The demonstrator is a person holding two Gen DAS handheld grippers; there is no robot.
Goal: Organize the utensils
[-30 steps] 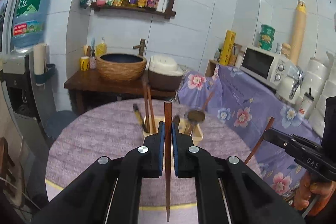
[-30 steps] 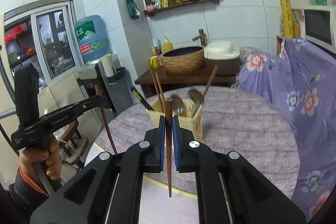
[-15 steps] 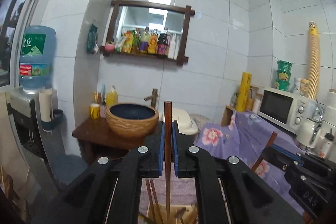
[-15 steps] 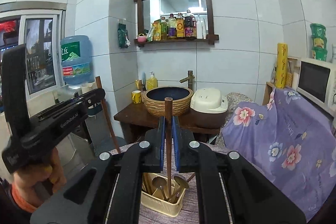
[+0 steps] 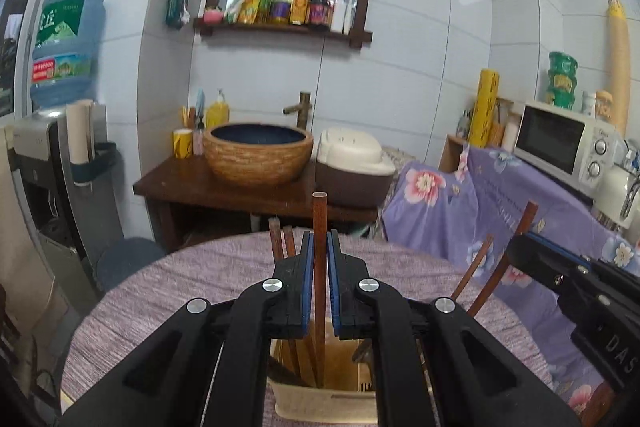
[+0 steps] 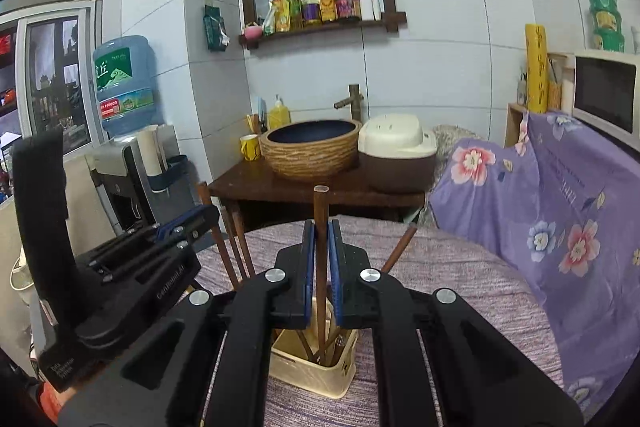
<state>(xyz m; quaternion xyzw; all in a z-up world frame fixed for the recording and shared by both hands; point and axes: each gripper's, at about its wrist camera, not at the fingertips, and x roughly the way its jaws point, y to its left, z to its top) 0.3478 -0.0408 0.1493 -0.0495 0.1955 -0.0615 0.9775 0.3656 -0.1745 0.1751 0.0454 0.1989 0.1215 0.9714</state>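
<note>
A cream utensil holder [image 5: 326, 401] stands on the round purple table; it also shows in the right wrist view [image 6: 312, 367]. My left gripper [image 5: 319, 247] is shut on a brown chopstick [image 5: 319, 215], held upright with its lower end inside the holder. My right gripper [image 6: 320, 239] is shut on another brown chopstick [image 6: 321, 207], also upright with its lower end in the holder. Several other chopsticks [image 6: 236, 239] and a spoon handle [image 6: 400, 247] lean in the holder. Each gripper shows in the other's view, the right one [image 5: 568, 287] and the left one [image 6: 132, 267].
The round table [image 6: 460, 275] has a purple cloth. Behind it stand a wooden stand with a woven basin [image 5: 258, 153] and a rice cooker [image 5: 352, 167]. A floral-covered counter with a microwave [image 5: 560, 143] is at right, a water dispenser [image 5: 60, 75] at left.
Both grippers tilted up and back down while moving in over the holder. Both chopsticks' lower ends now sit inside the holder, where a second ago they hung above the table in front of it.
</note>
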